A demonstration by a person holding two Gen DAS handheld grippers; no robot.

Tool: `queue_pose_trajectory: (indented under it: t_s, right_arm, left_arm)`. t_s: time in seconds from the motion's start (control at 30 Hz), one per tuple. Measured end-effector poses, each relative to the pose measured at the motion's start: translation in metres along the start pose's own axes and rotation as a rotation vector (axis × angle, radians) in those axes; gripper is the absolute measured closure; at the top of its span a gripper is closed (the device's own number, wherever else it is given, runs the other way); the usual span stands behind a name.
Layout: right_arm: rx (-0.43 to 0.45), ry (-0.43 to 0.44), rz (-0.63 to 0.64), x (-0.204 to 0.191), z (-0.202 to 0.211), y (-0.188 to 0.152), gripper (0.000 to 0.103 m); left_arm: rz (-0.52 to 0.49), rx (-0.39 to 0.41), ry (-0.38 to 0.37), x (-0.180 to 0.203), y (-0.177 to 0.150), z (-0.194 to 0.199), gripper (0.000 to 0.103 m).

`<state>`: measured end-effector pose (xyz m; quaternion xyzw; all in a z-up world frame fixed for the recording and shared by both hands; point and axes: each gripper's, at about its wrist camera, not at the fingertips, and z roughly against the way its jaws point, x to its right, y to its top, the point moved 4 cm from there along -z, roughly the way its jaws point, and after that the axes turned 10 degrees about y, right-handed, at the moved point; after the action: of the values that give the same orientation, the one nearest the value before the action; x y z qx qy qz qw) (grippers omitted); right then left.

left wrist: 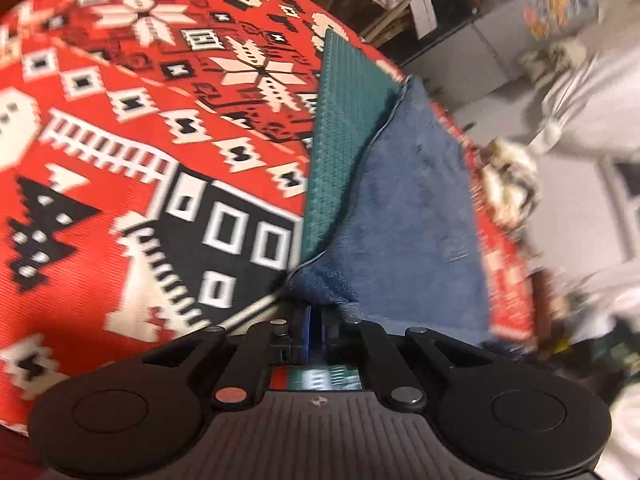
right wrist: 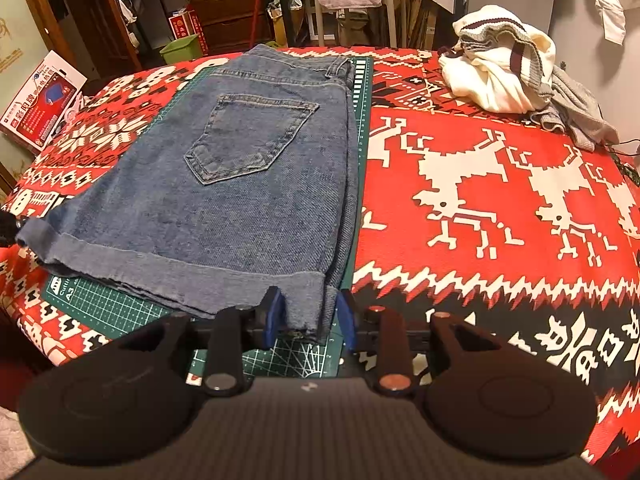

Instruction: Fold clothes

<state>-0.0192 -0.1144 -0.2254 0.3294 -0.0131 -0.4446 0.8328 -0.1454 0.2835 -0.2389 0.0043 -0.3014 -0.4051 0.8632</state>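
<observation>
— Denim, blue folded shorts [right wrist: 224,168], lies on our green cutting mat [right wrist: 120,308]; right gripper [right wrist: 308,316] gapes around its near hem corner.
— Left gripper [left wrist: 316,320] pinches the hem; uneven lifting could undo our fold.

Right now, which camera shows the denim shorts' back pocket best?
The right wrist view: the back pocket faces up, fully visible on the denim shorts. The left wrist view shows only a blurred edge of the shorts near the left tool; no pocket.
</observation>
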Motion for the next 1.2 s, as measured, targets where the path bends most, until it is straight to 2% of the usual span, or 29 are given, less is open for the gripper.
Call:
queue_pose_trajectory:
  t_s: [0.07, 0.2, 0.33, 0.5, 0.63, 0.7, 0.77, 0.8, 0.87, 0.97, 1.07, 1.2]
  right_arm:
    - [0.0, -0.001, -0.002, 0.0, 0.0, 0.0, 0.068]
    - [-0.001, 0.001, -0.008, 0.001, 0.0, 0.0, 0.067]
    - [-0.001, 0.002, -0.015, 0.001, 0.0, 0.0, 0.065]
    - [-0.001, 0.002, -0.018, 0.001, -0.001, 0.0, 0.064]
    - [0.0, 0.002, -0.02, 0.002, -0.001, 0.0, 0.063]
    - [0.001, 0.003, -0.023, 0.002, -0.001, 0.0, 0.062]
    - [0.001, 0.003, -0.024, 0.003, -0.001, 0.0, 0.062]
    - [0.002, 0.003, -0.025, 0.003, -0.002, 0.0, 0.062]
    - [0.002, 0.003, -0.026, 0.003, -0.001, 0.0, 0.062]
    - [0.001, 0.002, -0.026, 0.003, -0.002, 0.0, 0.061]
    - [0.001, -0.001, -0.025, 0.003, -0.002, 0.0, 0.06]
    - [0.002, -0.003, -0.027, 0.003, -0.002, 0.0, 0.057]
  left_arm:
    - [0.012, -0.01, -0.036, 0.004, 0.002, 0.003, 0.1]
    - [-0.003, -0.032, -0.04, 0.016, 0.004, 0.001, 0.1]
    - [-0.004, -0.05, 0.026, 0.018, 0.008, -0.013, 0.1]
    - [0.007, -0.057, 0.067, 0.015, 0.012, -0.02, 0.1]
    - [-0.098, -0.041, 0.165, 0.019, 0.008, -0.018, 0.095]
    - [-0.159, -0.036, 0.191, 0.023, 0.002, -0.017, 0.089]
    - [-0.2, -0.032, 0.215, 0.024, -0.003, -0.016, 0.079]
    - [-0.219, -0.031, 0.228, 0.025, -0.006, -0.015, 0.078]
    - [-0.261, -0.024, 0.255, 0.028, -0.011, -0.015, 0.082]
    - [-0.346, 0.026, 0.312, 0.04, -0.019, -0.015, 0.099]
    - [-0.403, 0.079, 0.356, 0.048, -0.026, -0.009, 0.099]
    - [-0.337, 0.101, 0.304, 0.034, -0.029, 0.005, 0.099]
